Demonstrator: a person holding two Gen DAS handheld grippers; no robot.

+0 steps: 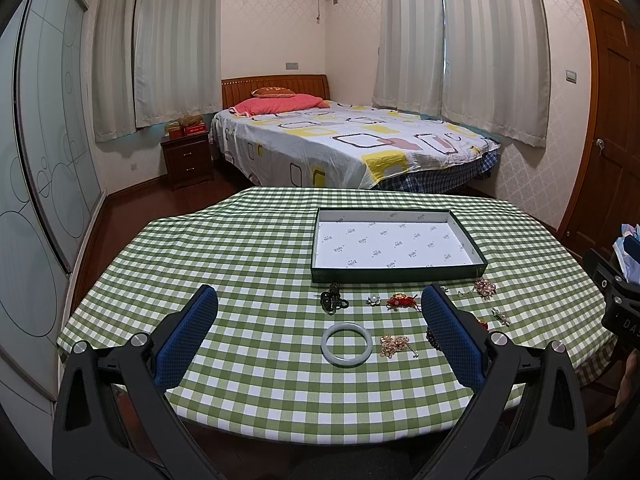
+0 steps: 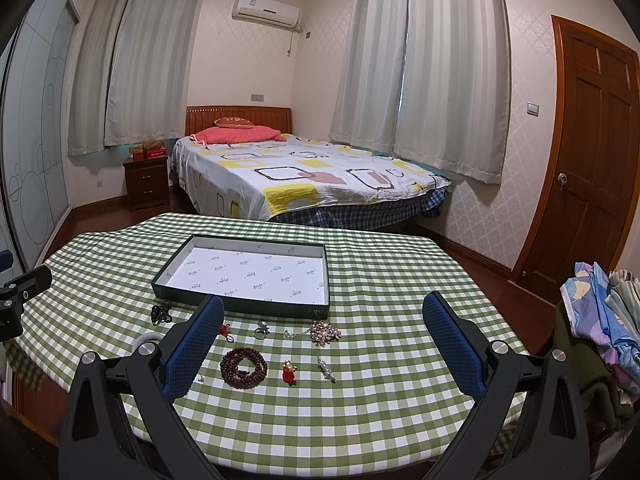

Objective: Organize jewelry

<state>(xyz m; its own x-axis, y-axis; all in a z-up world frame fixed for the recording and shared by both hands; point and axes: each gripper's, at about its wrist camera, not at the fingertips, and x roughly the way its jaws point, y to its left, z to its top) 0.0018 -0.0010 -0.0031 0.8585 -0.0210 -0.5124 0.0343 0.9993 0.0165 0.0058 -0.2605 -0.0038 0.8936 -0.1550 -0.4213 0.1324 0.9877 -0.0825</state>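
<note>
A shallow dark green box (image 1: 396,273) (image 2: 244,306) with a white lining lies empty on the checked table. Jewelry is spread in front of it. A pale jade bangle (image 1: 346,344), a dark cord piece (image 1: 333,299), a red knot charm (image 1: 400,301) and gold beads (image 1: 394,345) show in the left wrist view. A brown bead bracelet (image 2: 243,367), a ring (image 2: 262,330), a pink beaded brooch (image 2: 325,332), a red charm (image 2: 289,373) and a silver clip (image 2: 326,369) show in the right wrist view. My left gripper (image 1: 320,312) and right gripper (image 2: 320,320) are both open above the near edge, holding nothing.
The table (image 1: 248,256) wears a green-and-white checked cloth and ends close to me. Folded fabric (image 2: 604,312) is piled at the right. A bed (image 1: 344,140), a nightstand (image 1: 187,158), a wardrobe on the left and a wooden door (image 2: 592,160) lie beyond.
</note>
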